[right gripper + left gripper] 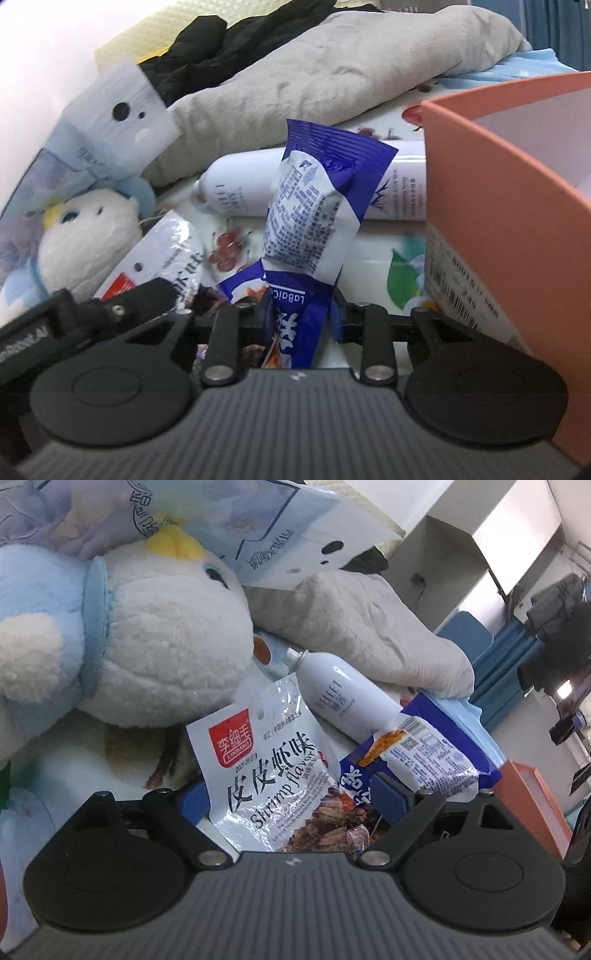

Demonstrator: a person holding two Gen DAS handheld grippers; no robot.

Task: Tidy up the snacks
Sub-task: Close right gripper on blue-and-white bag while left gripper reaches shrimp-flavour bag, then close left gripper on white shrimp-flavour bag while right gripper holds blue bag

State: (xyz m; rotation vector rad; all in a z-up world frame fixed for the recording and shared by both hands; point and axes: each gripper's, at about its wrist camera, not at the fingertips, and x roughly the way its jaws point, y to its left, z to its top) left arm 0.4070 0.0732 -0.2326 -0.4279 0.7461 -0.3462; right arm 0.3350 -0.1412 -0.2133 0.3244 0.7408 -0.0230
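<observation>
A silver shrimp-flavour snack packet (273, 775) lies between the wide-apart fingers of my left gripper (291, 801). The gripper is open and its blue pads (192, 801) stand clear of the packet. A blue and white snack packet (424, 753) lies just to its right. In the right wrist view that blue packet (310, 229) stands upright, pinched at its lower end between the blue pads (267, 314) of my right gripper (303, 317), which is shut on it. The silver packet (173, 254) shows at the left, partly under the left gripper's black finger (122, 302).
A white and blue plush toy (147, 635), a white spray bottle (343, 698) and a grey cloth (362, 627) crowd the printed surface behind the packets. An open orange box (498, 221) stands close on the right. A pale blue paper bag (122, 107) leans at the back left.
</observation>
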